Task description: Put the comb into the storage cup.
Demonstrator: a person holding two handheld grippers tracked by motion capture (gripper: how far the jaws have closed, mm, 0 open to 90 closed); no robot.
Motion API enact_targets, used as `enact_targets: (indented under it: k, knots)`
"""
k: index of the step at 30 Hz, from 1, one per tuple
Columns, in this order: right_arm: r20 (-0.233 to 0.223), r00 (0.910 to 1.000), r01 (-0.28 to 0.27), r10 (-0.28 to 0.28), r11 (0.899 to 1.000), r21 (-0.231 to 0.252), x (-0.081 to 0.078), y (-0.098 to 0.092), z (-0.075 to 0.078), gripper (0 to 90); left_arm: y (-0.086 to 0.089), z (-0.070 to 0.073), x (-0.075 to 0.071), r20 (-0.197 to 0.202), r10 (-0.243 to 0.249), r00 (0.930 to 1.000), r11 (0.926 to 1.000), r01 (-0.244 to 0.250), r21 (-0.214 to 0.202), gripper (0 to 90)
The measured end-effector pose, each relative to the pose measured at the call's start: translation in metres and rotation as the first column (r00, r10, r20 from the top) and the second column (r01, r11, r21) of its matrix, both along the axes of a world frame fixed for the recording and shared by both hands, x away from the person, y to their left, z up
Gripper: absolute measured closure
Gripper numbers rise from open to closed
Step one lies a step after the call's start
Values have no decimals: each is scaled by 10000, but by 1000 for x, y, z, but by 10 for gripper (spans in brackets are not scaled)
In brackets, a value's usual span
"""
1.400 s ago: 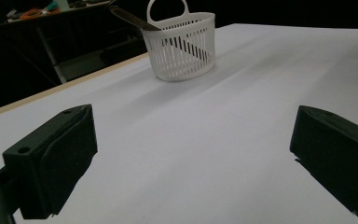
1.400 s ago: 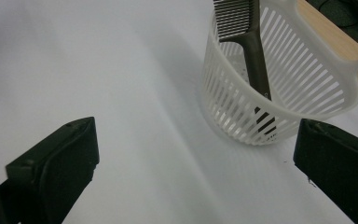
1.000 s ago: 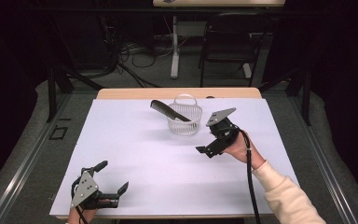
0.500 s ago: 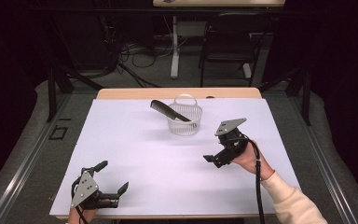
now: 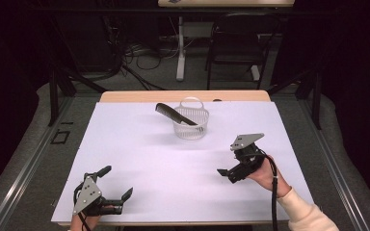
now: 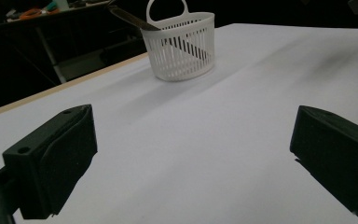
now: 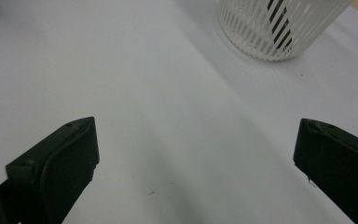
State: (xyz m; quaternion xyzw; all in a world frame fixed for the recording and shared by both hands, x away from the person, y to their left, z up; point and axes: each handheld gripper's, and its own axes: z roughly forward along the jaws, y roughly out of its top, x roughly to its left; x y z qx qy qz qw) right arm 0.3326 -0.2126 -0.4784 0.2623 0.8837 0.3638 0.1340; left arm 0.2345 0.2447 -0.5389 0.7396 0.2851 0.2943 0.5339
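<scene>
A white sheet covers the table (image 5: 139,144), whose bare wooden edge runs along the far side, and behind it in the upper part of the frame a dark room holds a chair (image 5: 236,43), a table leg and tangled cables on grey floor. Above centre on the sheet stands a white slatted basket (image 5: 191,126) with a loop handle, and a dark comb (image 5: 175,114) leans in it, sticking out toward upper left. The left gripper (image 5: 114,183) at lower left and the right gripper (image 5: 227,175) at lower right both have jaws spread wide, holding nothing, well apart from the basket.
</scene>
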Motion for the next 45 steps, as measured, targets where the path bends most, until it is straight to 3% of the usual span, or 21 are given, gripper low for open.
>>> enact_targets:
  k: [23, 45]
  knots:
    - [224, 9988, 438, -440, 9990, 87, -32, -26, -22, 0, 0, 0, 0, -45, -24, 10000, 10000, 24, -13, 5]
    - [812, 9902, 1102, -1132, 9931, 405, -59, -40, -35, 0, 0, 0, 0, -77, 52, 10000, 10000, -52, -31, 3]
